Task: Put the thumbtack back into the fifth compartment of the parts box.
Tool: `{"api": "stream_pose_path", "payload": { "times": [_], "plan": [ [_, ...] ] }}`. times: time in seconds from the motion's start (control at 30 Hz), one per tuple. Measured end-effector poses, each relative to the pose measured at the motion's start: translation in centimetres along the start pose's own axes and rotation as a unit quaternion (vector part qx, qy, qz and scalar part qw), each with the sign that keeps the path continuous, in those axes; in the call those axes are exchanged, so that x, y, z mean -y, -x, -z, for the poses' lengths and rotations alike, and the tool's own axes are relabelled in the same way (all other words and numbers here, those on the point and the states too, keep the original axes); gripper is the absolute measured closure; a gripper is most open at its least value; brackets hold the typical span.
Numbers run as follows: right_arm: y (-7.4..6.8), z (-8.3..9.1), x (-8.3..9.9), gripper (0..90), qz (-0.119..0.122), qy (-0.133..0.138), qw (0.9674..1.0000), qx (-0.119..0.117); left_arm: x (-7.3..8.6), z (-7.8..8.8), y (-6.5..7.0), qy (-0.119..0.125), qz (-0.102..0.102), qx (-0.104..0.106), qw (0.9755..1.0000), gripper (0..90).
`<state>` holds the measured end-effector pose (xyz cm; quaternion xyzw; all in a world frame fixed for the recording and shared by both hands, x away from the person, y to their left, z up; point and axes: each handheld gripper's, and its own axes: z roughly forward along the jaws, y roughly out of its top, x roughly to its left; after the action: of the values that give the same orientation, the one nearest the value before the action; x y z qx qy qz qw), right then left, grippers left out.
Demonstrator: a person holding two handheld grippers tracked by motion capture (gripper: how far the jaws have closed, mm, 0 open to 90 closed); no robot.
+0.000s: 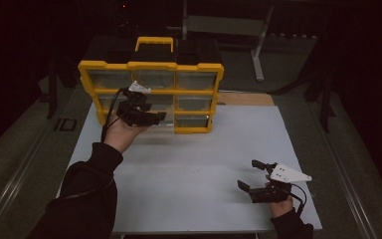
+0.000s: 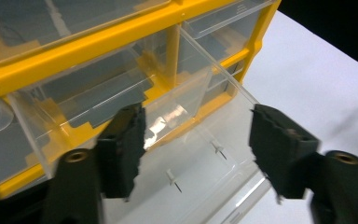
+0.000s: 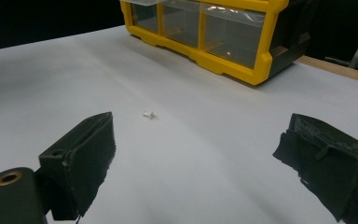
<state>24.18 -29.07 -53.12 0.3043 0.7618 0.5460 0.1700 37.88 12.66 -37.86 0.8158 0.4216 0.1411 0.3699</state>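
Jaws of both grippers gape: left gripper over clear drawer, right gripper empty.

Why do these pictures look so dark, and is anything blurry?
High view: the room is black, and the white table is dimly lit. Left gripper view: glare on the clear drawer, and the tool's nearest parts are soft. Right gripper view: the small white pin is slightly blurred.
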Motion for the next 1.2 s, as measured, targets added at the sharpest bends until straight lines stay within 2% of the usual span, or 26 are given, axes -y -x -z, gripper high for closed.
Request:
{"api": "stream_pose_path", "payload": {
  "times": [0.07,0.1,0.27,0.4,0.67,0.8,0.87,0.9,1.07,1.2],
  "plan": [
    [0.0,0.0,0.0,8.9,0.0,0.0,1.0,0.0,0.0,0.2,0.0,0.003,0.003,-0.004,1.0,26.0],
    [0.0,0.0,0.0,8.9,0.0,0.0,1.0,0.0,0.0,0.5,0.1,0.007,-0.001,-0.006,1.0,26.0],
    [0.0,0.0,0.0,8.9,-0.001,0.0,1.0,0.0,0.0,0.9,0.2,0.003,0.003,-0.015,0.9999,0.0],
    [0.0,0.0,0.0,8.9,-0.001,0.0,1.0,0.0,0.3,1.5,0.2,0.002,-0.002,-0.007,1.0,0.0],
    [-0.1,0.0,0.0,8.9,-0.002,0.001,1.0,0.0,0.6,2.6,0.5,0.024,-0.009,0.022,0.9994,0.0],
    [0.0,0.0,0.0,8.9,-0.001,0.0,1.0,0.0,0.8,2.9,1.0,0.037,-0.02,0.044,0.9982,0.0],
    [0.0,0.0,0.0,8.9,-0.001,0.0,1.0,0.0,0.8,2.9,1.2,0.037,-0.021,0.048,0.9979,0.0],
    [-0.1,0.0,0.0,8.9,0.0,0.001,1.0,0.001,0.9,2.9,1.5,0.038,-0.028,0.058,0.9972,0.0],
    [0.0,0.0,0.0,8.9,0.001,0.001,1.0,0.001,0.9,2.9,2.3,0.046,-0.039,0.08,0.9949,0.0],
    [0.0,0.1,-0.1,8.9,0.001,0.002,1.0,0.002,0.8,2.8,2.9,0.051,-0.049,0.083,0.9941,0.0]
  ]
}}
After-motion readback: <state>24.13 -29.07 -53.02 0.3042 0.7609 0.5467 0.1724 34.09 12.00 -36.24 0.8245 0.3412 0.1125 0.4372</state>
